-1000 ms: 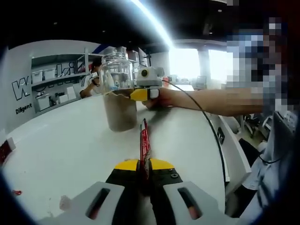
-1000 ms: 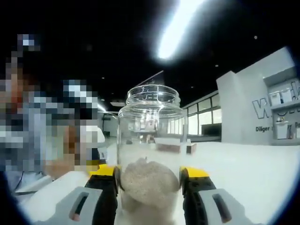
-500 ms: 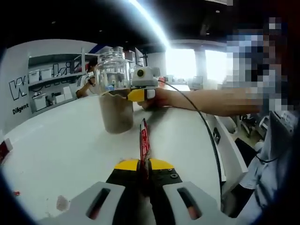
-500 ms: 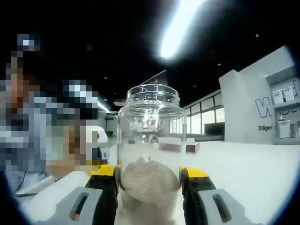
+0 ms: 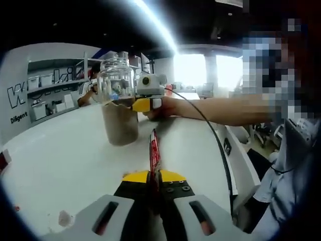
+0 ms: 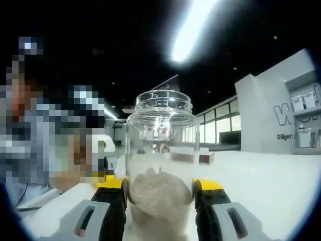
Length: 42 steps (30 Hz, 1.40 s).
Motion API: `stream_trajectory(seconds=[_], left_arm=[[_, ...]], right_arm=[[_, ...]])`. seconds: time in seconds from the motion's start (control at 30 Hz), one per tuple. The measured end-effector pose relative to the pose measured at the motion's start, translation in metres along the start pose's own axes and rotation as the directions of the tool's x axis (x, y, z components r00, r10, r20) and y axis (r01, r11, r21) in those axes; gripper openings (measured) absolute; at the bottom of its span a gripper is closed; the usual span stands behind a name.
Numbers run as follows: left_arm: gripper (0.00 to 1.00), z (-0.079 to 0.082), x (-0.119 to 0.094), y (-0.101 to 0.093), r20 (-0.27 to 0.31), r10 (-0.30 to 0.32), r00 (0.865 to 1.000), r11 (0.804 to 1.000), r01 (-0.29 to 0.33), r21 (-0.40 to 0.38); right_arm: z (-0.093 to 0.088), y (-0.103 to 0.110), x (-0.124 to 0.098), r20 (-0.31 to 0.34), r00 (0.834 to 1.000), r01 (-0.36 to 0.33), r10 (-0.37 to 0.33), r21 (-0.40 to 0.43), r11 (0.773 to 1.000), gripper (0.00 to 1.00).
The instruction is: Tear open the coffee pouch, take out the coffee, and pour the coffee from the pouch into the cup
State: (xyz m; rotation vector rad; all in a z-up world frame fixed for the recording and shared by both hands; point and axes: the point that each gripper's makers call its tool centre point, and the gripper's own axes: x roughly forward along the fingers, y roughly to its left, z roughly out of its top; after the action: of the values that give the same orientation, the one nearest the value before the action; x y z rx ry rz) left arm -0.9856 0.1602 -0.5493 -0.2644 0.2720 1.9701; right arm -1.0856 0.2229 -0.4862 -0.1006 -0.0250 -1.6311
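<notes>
A: Right, the left tongs (image 5: 154,176) pinch the red pouch (image 5: 154,153) edge-on, low over the worktop (image 5: 60,155).

B: And the right tongs (image 6: 160,191) clamp the jar (image 6: 160,150), powder already inside. Hold it upright, steady.

Surface and material findings: glass, plastic, foil-like film, smooth tabletop.

The jar (image 6: 160,150) is clear, glossy glass with bright reflections, holding matt, grainy beige-brown powder (image 6: 159,193) in its lower half. The right gripper (image 6: 160,201) has glossy yellow plastic pads (image 6: 208,185) over matt black and grey plastic bodies. In the left gripper view, the left gripper (image 5: 154,176) shows the same plastics and pinches a thin red pouch (image 5: 154,153) of shiny film, edge-on toward 12 o'clock. The table (image 5: 65,155) is white, smooth, with a soft satin sheen. A glossy black cable (image 5: 210,130) runs at 2 o'clock.
</notes>
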Motion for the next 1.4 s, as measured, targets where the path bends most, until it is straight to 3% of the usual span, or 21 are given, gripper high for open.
stream_trajectory(seconds=[0.73,1.4], left_arm=[[0.09,0.015,-0.006,-0.014,0.097,-0.074,0.992,0.997,0.077,-0.024],[0.09,0.016,-0.006,-0.015,0.099,-0.076,0.992,0.997,0.078,-0.022]], right_arm=[[0.0,-0.001,0.0,0.0,1.0,-0.001,0.001,0.003,1.0,0.54],[0.001,0.0,0.0,-0.001,1.0,0.001,-0.001,0.002,1.0,0.54]])
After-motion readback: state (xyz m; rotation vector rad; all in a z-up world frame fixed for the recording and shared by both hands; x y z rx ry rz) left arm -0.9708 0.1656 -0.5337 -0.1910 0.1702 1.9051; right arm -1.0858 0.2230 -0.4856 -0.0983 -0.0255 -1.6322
